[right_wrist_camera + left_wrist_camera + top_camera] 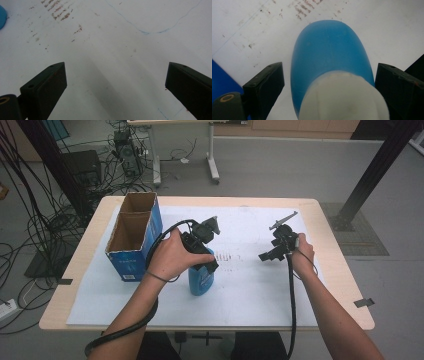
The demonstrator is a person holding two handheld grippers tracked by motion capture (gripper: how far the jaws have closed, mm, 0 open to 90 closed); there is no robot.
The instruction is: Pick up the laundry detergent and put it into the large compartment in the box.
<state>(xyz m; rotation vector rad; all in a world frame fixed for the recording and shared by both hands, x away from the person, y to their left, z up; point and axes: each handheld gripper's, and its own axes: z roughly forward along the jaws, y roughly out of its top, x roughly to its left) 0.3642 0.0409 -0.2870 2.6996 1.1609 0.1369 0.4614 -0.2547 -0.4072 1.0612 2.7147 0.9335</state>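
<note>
Left gripper: jaws spread wide either side of blue bottle, untouched | right gripper: held wide open, nothing gripped, over white sheet

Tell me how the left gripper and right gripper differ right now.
The left gripper has its open jaws either side of the blue bottle, not yet touching it; the right gripper is open over bare white paper. In the high view the left gripper sits mid-table by the box, the right gripper farther right. Both are open and hand-held.
</note>
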